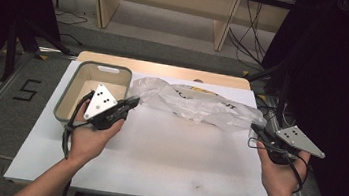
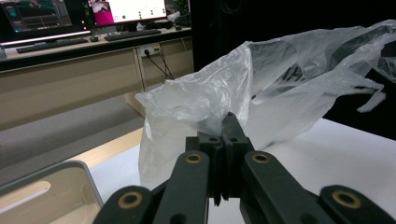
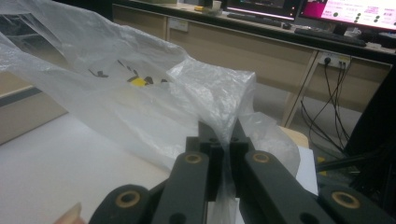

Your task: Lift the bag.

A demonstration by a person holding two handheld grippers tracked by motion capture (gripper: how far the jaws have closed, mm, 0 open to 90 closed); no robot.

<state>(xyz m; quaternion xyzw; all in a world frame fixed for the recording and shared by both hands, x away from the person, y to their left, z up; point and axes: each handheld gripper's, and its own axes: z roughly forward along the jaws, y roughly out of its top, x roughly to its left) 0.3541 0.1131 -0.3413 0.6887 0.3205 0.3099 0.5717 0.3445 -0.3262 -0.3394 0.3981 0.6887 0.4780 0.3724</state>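
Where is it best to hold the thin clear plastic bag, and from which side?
At its two gathered ends, one from each side: the thin clear plastic bag lies stretched crosswise, and the left gripper and right gripper already pinch those bunched ends.

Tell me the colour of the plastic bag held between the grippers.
Translucent white plastic bag with black and yellow print, clearest in the right gripper view.
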